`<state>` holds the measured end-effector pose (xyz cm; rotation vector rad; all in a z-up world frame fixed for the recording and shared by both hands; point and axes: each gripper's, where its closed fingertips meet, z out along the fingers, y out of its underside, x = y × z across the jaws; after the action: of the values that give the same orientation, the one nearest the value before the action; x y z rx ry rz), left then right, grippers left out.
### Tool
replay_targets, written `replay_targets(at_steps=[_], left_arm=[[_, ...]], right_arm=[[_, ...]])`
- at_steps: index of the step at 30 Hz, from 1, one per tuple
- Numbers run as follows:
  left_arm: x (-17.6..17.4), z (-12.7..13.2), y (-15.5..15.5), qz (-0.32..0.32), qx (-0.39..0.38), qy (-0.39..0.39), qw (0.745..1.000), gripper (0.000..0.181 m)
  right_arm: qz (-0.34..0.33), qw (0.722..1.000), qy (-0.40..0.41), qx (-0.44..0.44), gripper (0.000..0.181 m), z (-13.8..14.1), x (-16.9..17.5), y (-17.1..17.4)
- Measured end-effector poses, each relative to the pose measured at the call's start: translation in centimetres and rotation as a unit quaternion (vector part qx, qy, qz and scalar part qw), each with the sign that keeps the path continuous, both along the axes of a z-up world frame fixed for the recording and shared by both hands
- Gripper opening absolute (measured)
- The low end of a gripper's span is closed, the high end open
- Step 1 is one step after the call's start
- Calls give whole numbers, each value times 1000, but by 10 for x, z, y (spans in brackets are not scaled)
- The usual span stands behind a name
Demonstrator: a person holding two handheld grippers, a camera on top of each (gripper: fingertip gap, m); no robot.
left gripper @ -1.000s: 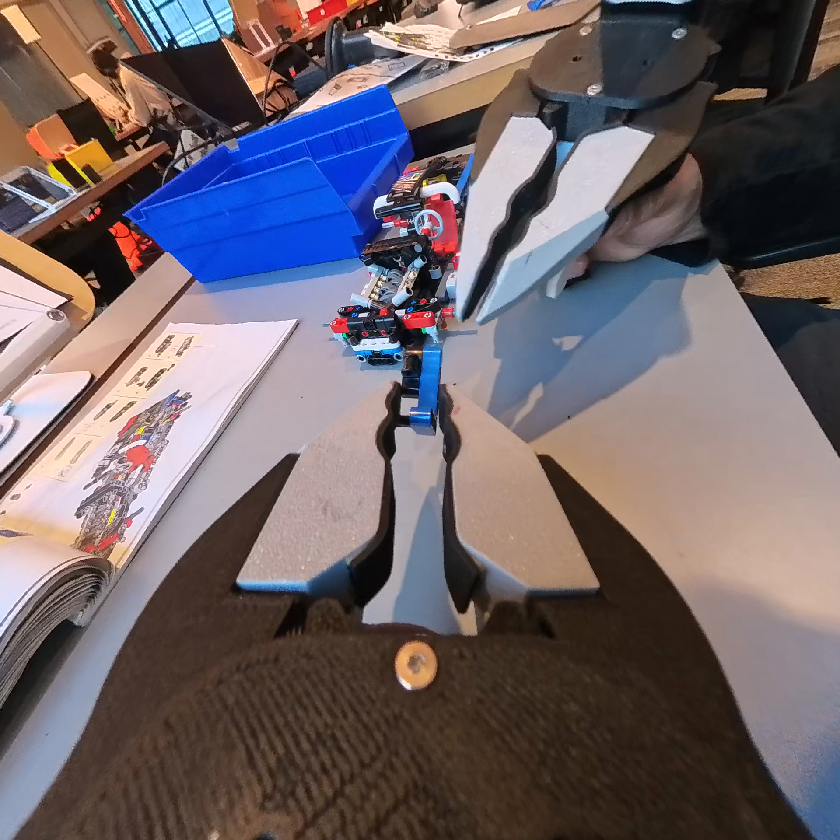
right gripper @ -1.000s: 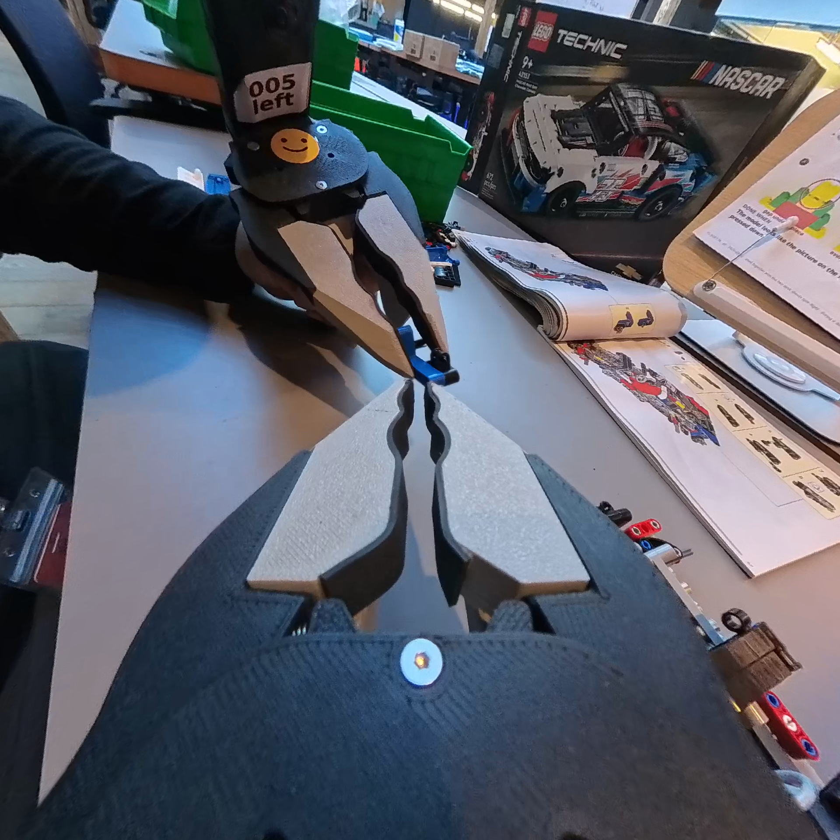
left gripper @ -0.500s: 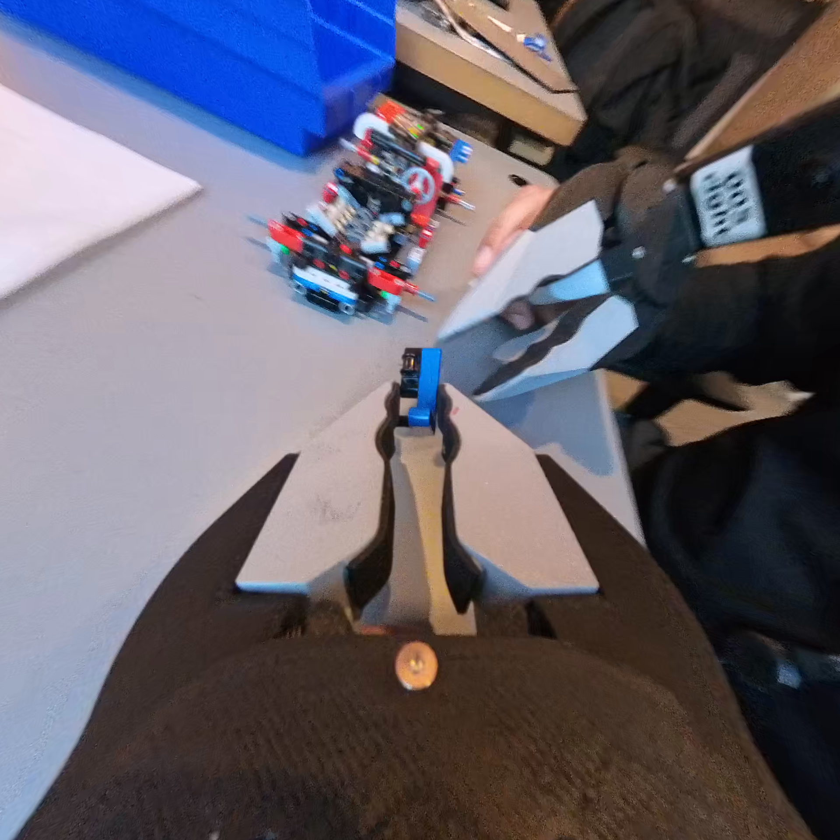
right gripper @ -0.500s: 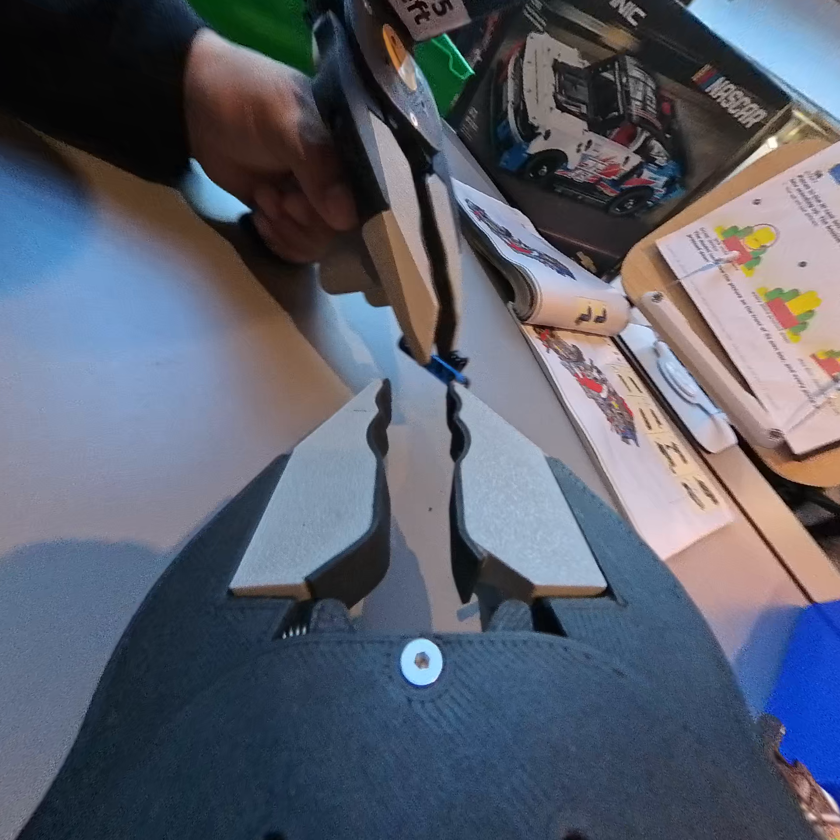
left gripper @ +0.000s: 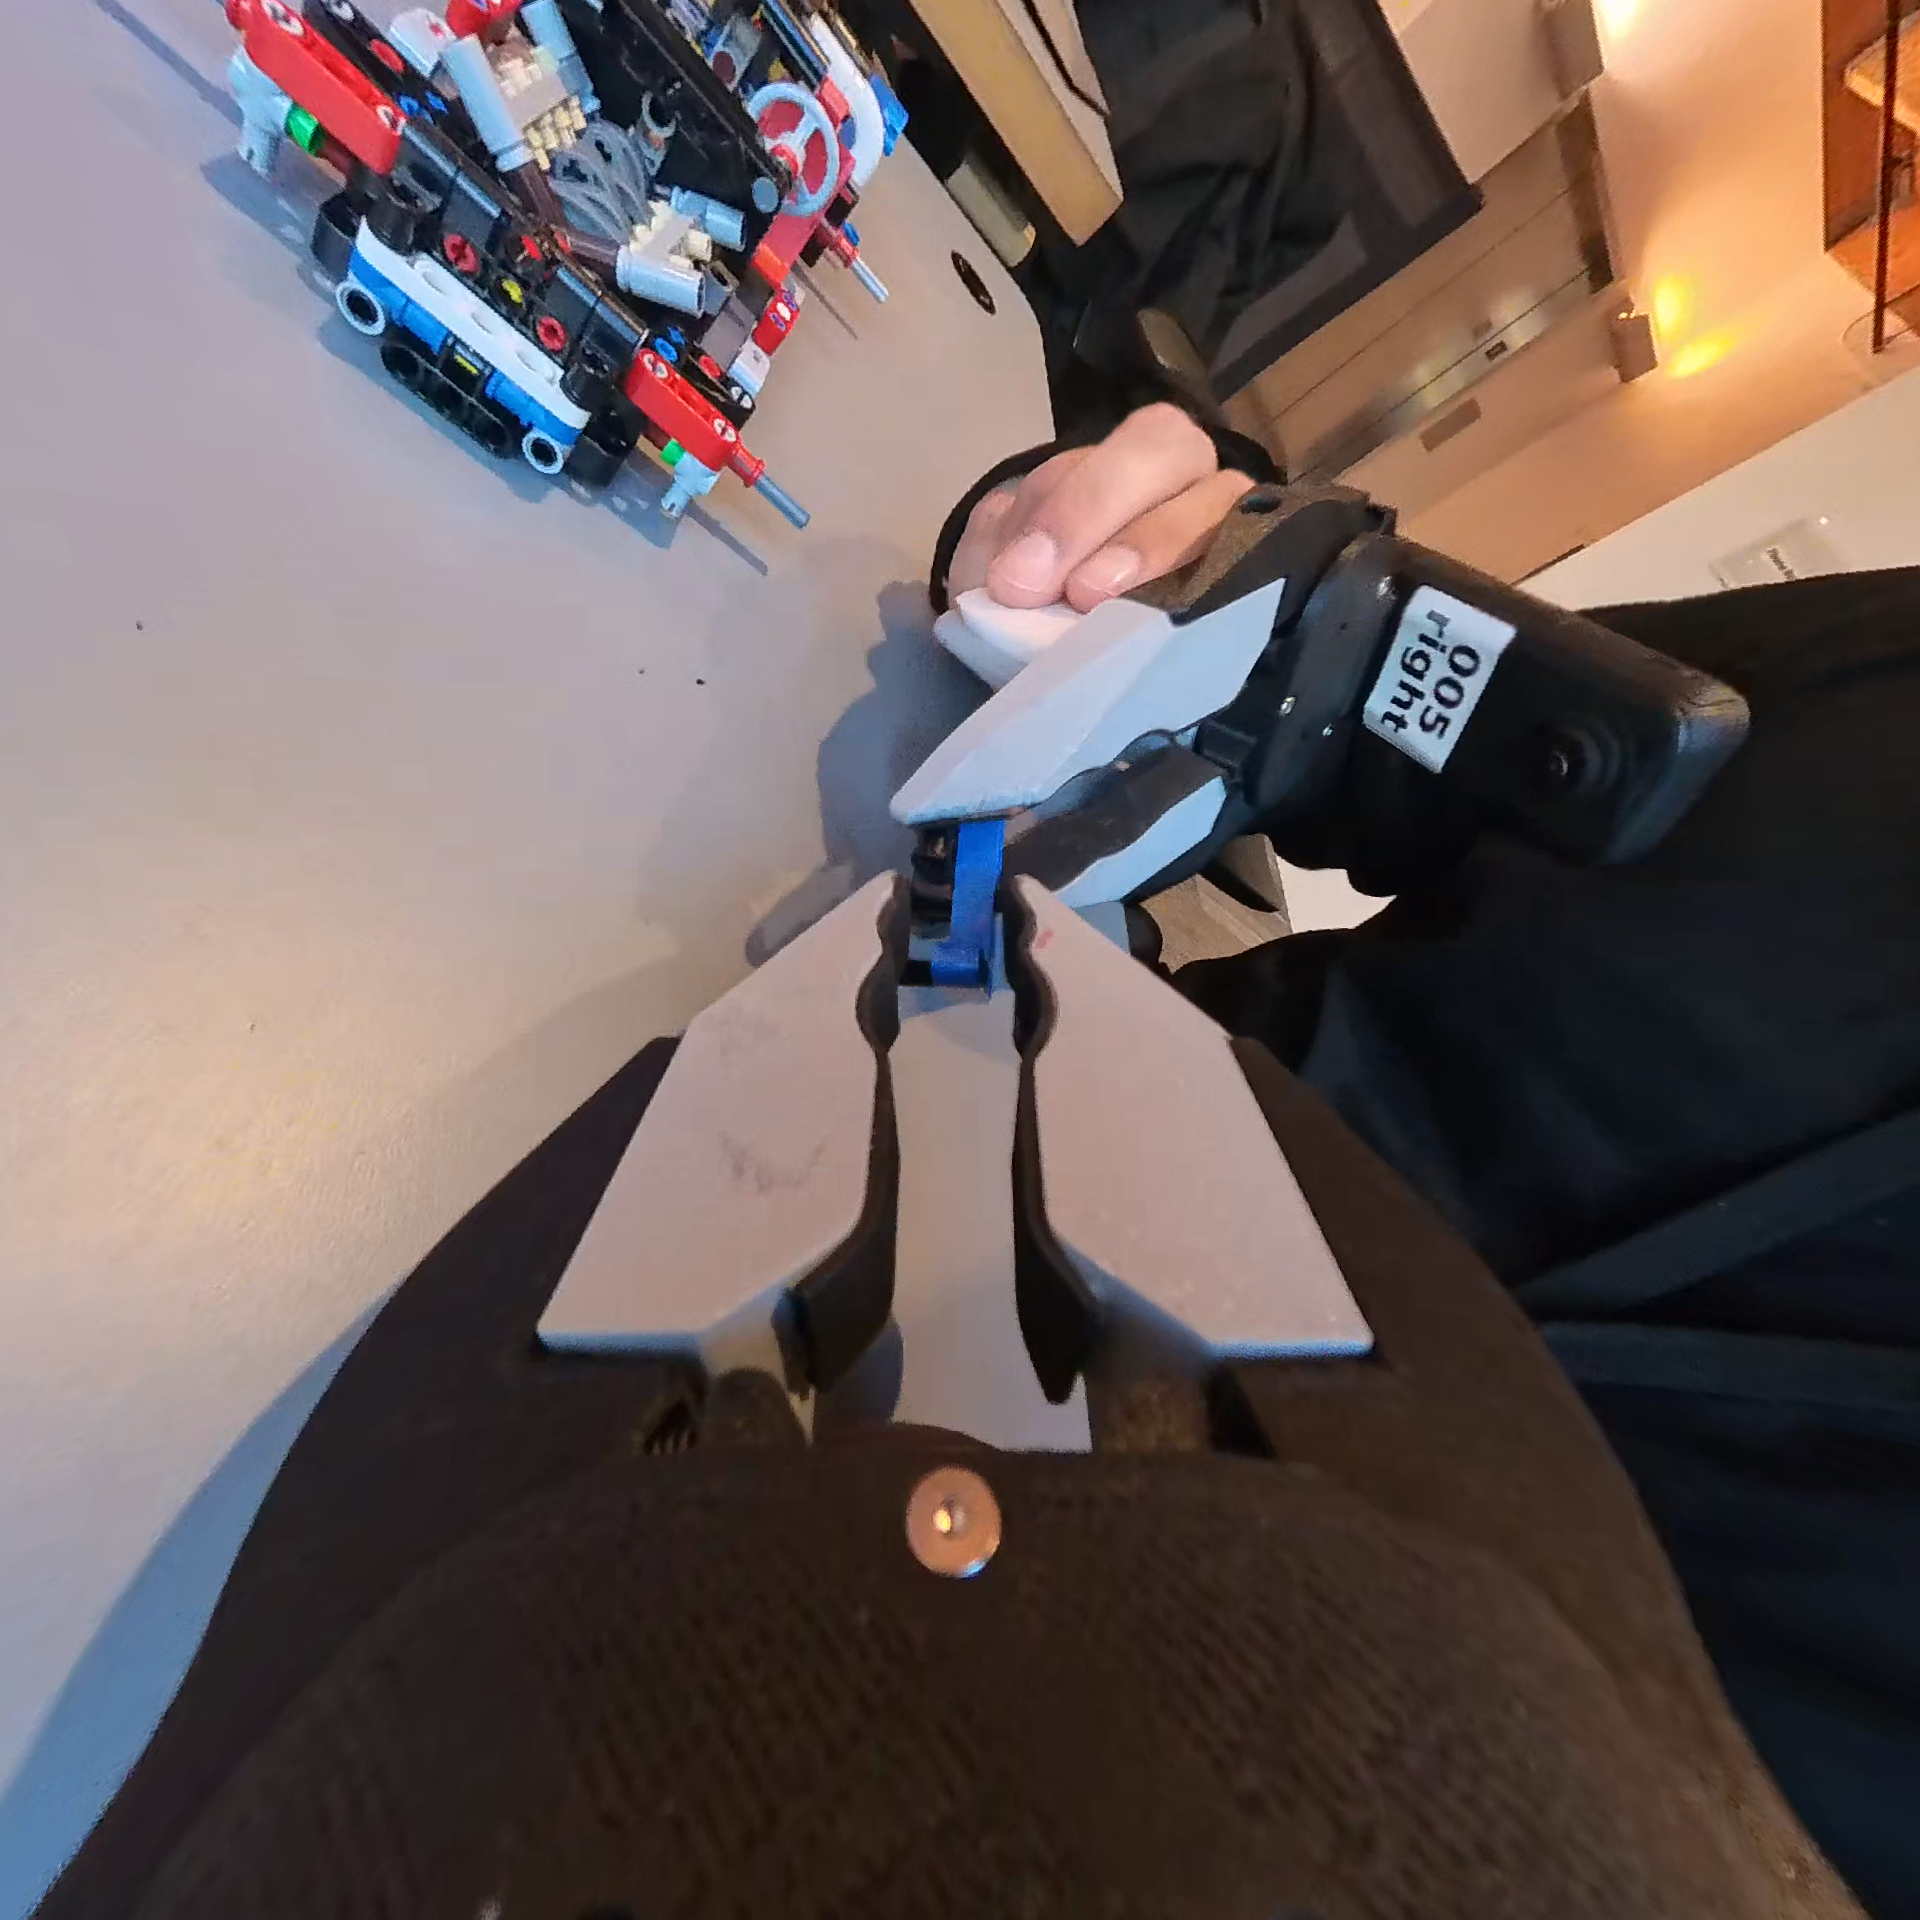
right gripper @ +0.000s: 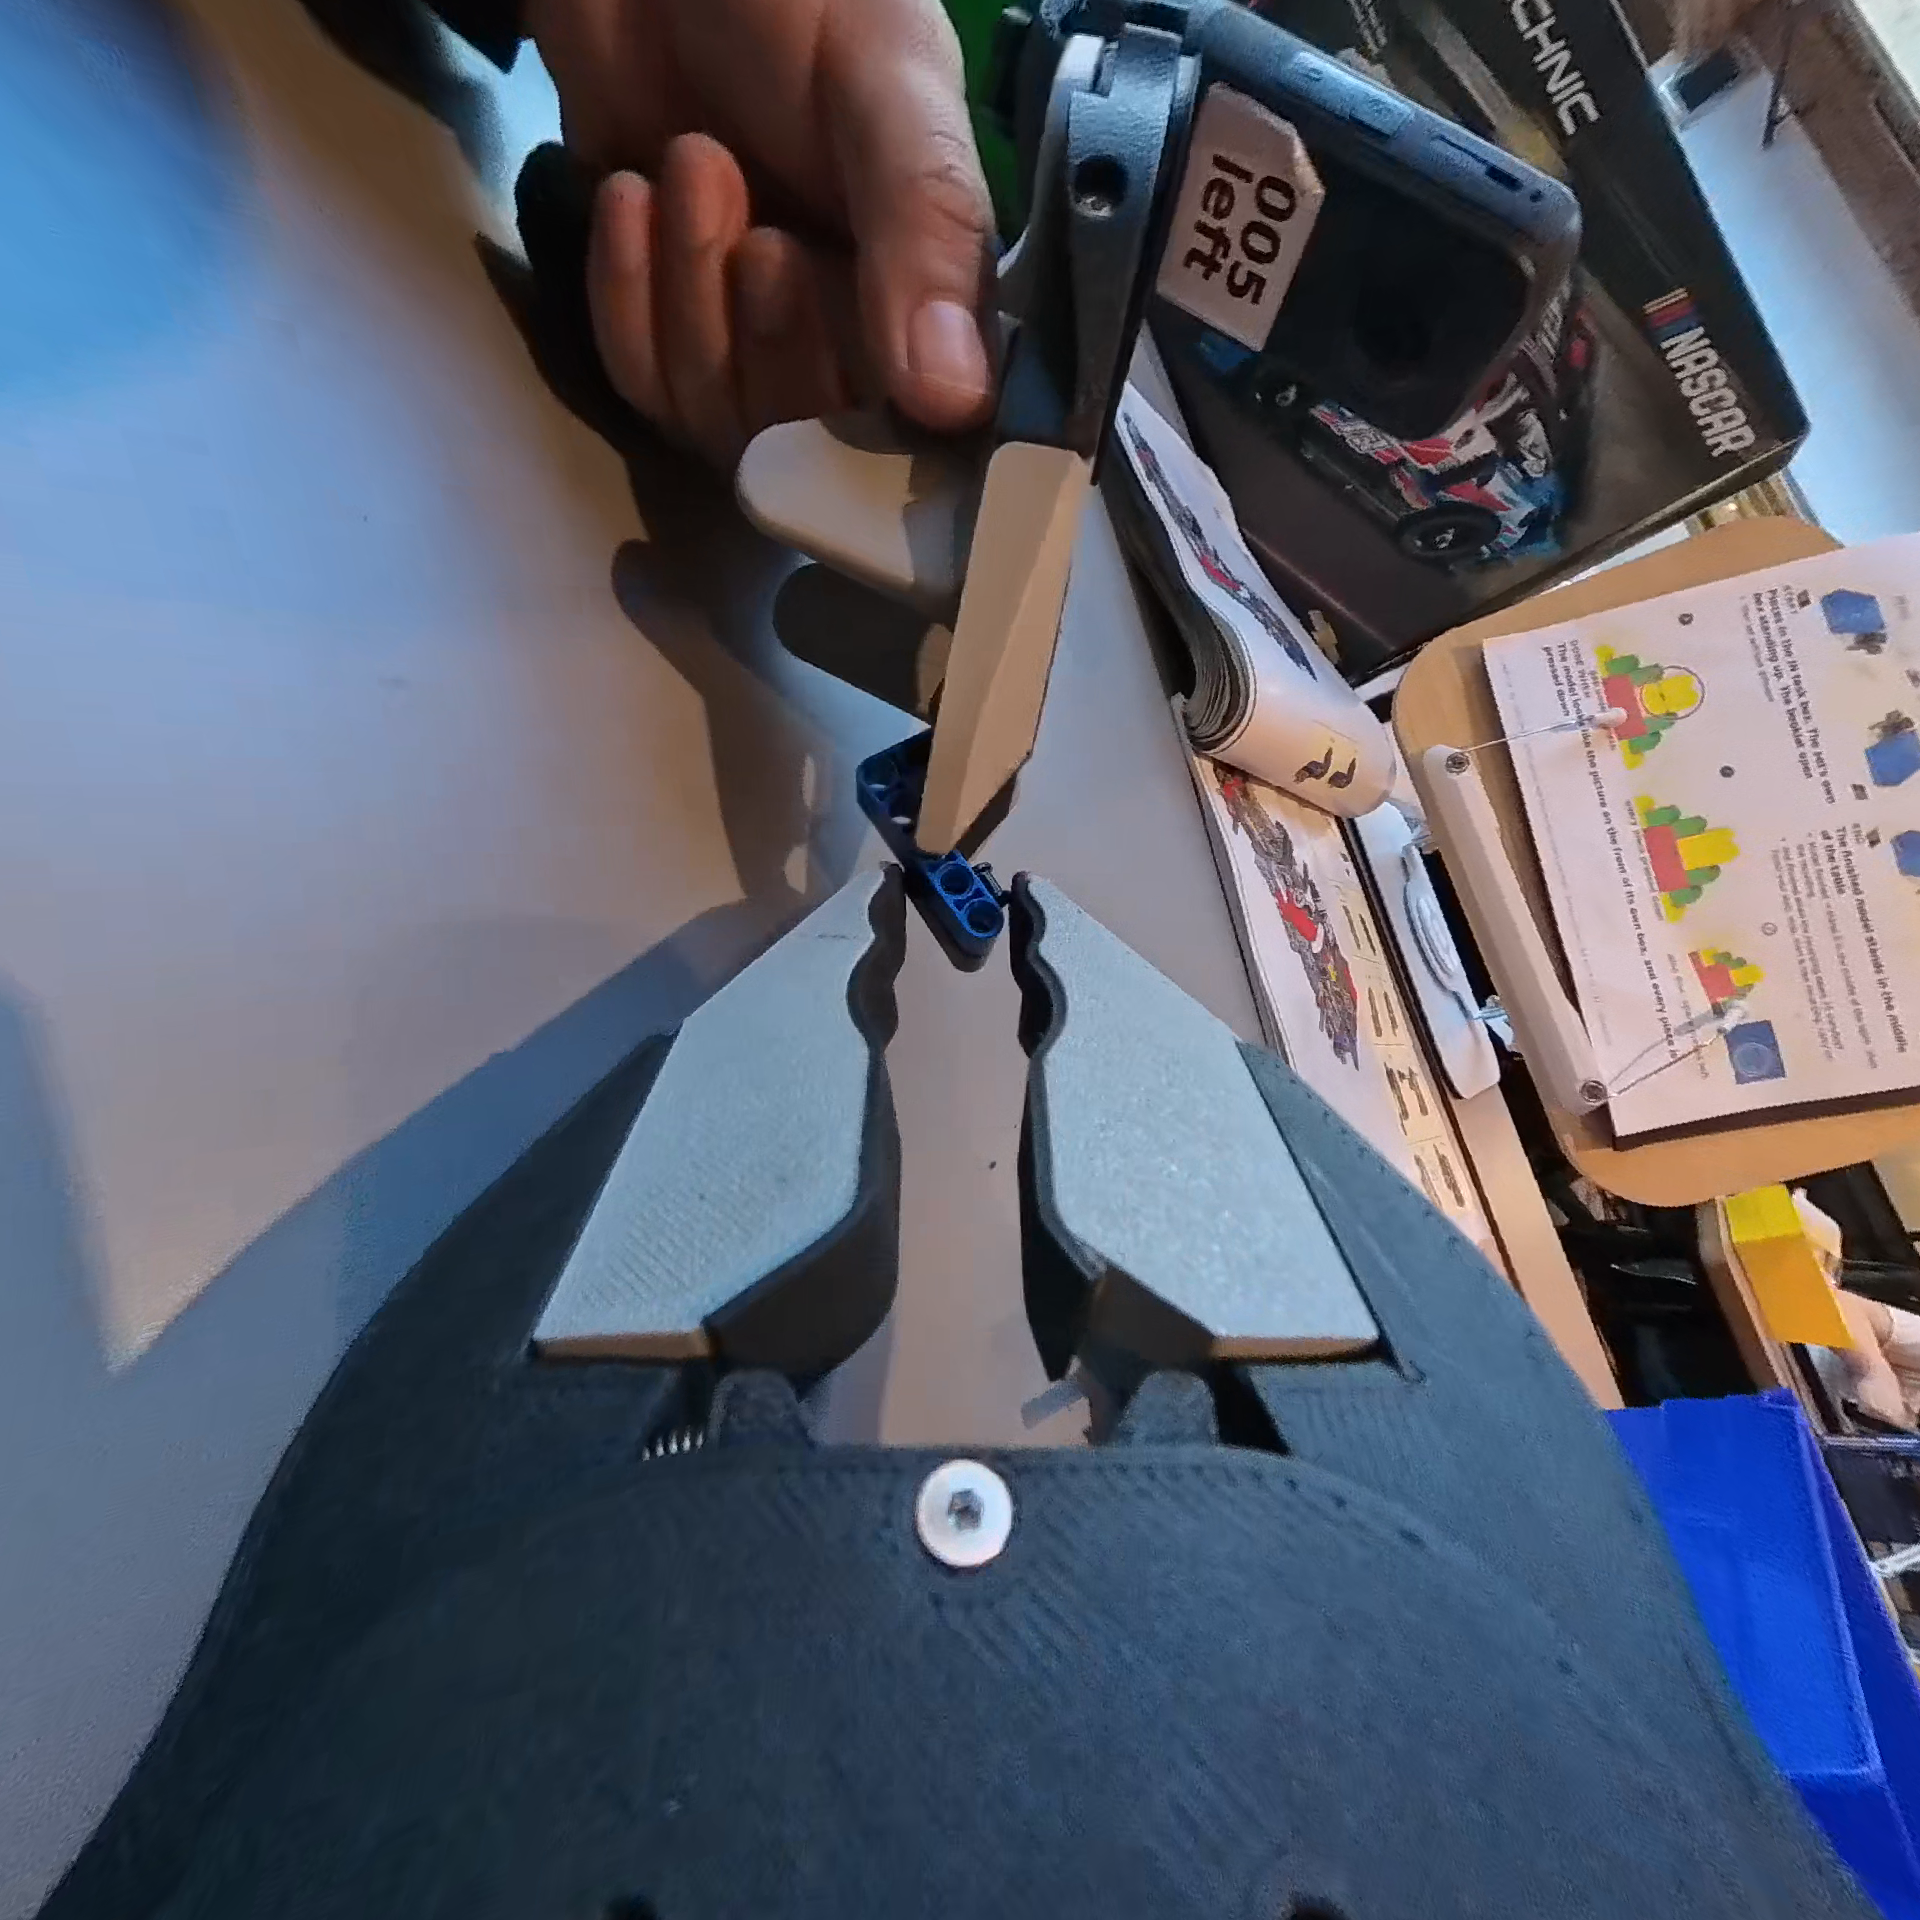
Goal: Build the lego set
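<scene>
The left gripper [left gripper: 948, 914] clamps a small blue lego beam [left gripper: 966, 894] between its fingertips, holding it above the grey table [left gripper: 312, 831]. The right gripper [right gripper: 951, 904] meets it tip to tip, its jaws narrowly apart around the beam's free end [right gripper: 961, 899]; whether they press on it cannot be told. A hand [left gripper: 1091, 520] grips the right tool. Farther off on the table sits the partly built lego car [left gripper: 561, 229], and an open instruction booklet [right gripper: 1278, 904] and the set's box [right gripper: 1558, 343] lie beyond.
</scene>
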<state>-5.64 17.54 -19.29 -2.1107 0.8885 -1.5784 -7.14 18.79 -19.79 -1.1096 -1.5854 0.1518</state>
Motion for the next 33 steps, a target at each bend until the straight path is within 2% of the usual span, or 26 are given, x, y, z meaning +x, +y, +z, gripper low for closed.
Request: replay_targets(at_steps=[5,8,11,13,20,28,33], left_arm=[[-3,12,8,24,36,-32,999,28],[-8,21,22,71,113,-35,990,40],[-9,23,26,82,193,-8,978,38],[-7,22,24,77,215,1,974,36],[-8,22,28,89,212,3,973,32],[-1,19,20,69,239,20,968,29],[0,18,21,71,224,18,972,34]], right_arm=[[-27,999,11,-28,16,1,4,12],[-53,996,33,-61,16,5,10,23],[-68,991,61,-99,16,10,15,31],[-70,988,79,-115,16,15,17,33],[-59,983,105,-138,16,22,18,32],[-55,984,99,-137,16,20,16,30],[-57,985,98,-131,16,20,16,30]])
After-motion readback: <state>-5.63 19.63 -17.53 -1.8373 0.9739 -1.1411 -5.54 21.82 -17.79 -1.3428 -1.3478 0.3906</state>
